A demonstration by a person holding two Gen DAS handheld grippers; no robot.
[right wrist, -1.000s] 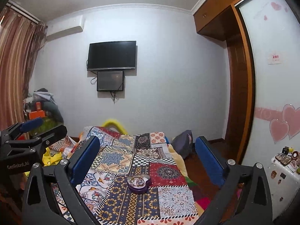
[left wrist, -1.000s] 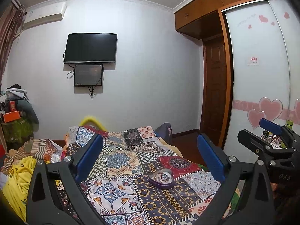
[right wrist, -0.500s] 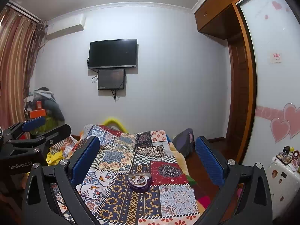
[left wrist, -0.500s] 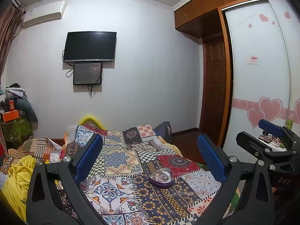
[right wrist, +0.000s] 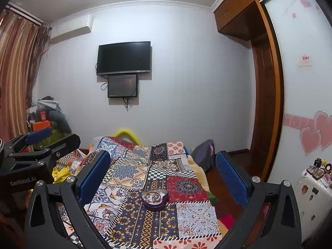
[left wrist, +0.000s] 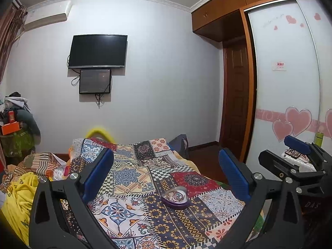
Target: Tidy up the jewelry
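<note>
A purple heart-shaped jewelry box (left wrist: 176, 197) sits open on the patchwork bedspread (left wrist: 132, 178), with several small jewelry pieces inside. It also shows in the right wrist view (right wrist: 154, 198). My left gripper (left wrist: 166, 174) is open and empty, held above and short of the box. My right gripper (right wrist: 162, 175) is open and empty, also above and short of the box. Each gripper shows at the edge of the other's view: the right gripper (left wrist: 290, 151) and the left gripper (right wrist: 44, 139).
The bedspread (right wrist: 157, 166) covers a bed. Yellow and striped clothes (left wrist: 22, 184) lie at the bed's left. A white case (right wrist: 313, 188) with small items stands at the right by the wardrobe door (right wrist: 307, 95). A dark bag (right wrist: 204, 152) lies beyond the bed.
Both grippers have tilted slightly downward, so the box and bedspread sit a little higher in both views. Jaws stay open.
</note>
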